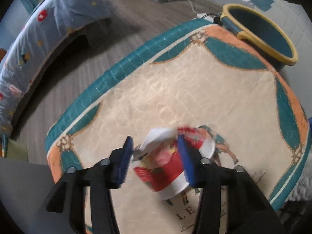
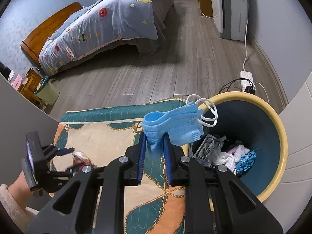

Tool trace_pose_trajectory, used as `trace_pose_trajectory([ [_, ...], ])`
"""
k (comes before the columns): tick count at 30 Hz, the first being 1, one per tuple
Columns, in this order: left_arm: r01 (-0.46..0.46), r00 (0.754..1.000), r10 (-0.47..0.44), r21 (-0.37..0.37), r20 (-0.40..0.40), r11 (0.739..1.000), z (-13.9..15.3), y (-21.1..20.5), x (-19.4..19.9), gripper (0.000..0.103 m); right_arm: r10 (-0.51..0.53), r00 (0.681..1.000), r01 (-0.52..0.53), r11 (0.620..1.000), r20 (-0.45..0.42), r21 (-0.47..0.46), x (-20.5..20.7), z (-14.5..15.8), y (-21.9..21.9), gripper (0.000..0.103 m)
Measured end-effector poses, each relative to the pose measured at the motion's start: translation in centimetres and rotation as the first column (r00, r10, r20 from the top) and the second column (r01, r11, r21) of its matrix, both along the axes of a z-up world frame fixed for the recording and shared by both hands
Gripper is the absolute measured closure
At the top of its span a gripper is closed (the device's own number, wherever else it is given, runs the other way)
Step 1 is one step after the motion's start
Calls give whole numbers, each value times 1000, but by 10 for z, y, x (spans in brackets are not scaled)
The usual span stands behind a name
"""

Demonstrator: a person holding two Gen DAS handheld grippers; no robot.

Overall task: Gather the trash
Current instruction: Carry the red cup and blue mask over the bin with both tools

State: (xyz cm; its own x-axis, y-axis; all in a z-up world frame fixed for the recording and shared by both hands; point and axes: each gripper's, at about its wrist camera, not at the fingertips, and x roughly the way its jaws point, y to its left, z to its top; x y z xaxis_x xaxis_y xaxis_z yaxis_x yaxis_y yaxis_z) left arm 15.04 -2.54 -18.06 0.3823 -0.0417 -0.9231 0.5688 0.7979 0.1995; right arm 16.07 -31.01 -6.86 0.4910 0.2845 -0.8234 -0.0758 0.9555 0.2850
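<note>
My right gripper (image 2: 154, 148) was clamped on a blue face mask (image 2: 171, 124), the folded cloth pinched between both blue pads, its white ear loops hanging toward the right. The mask was held up beside the near-left rim of the trash bin (image 2: 280, 142), not yet over the opening. Inside the bin lay crumpled white tissue, a blue glove and a dark wrapper.

My left gripper (image 1: 155, 156) stood with its fingers spread around a crushed red-and-white paper cup (image 1: 165, 167) lying on the patterned mat (image 1: 175, 89). The right pad touched the cup's side; whether the left pad made contact I could not tell, as the frame was blurred. The cup was at the near end of the mat, well apart from the bin at the far right corner.
</note>
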Motion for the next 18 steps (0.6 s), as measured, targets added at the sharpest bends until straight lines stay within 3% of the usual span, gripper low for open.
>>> trace_pose_trajectory([
  [2, -14, 1000, 14, -8, -4, 1000, 2, 2, 2, 86, 0, 1000, 0, 1000, 3, -4, -2, 2, -2, 86],
  [4, -33, 999, 32, -48, -15, 998, 8, 5, 5, 93, -11, 1000, 11, 1000, 8, -4, -3, 4, -7, 86],
  [11, -2, 1000, 5, -107, 22, 994, 28, -9, 1, 94, -75, 997, 75, 997, 29, 18, -3, 12, -32, 86],
  [18, 11, 994, 18, -272, 105, 962, 80, -46, 6, 94, -147, 987, 148, 989, 57, -1, -7, 19, -66, 86],
])
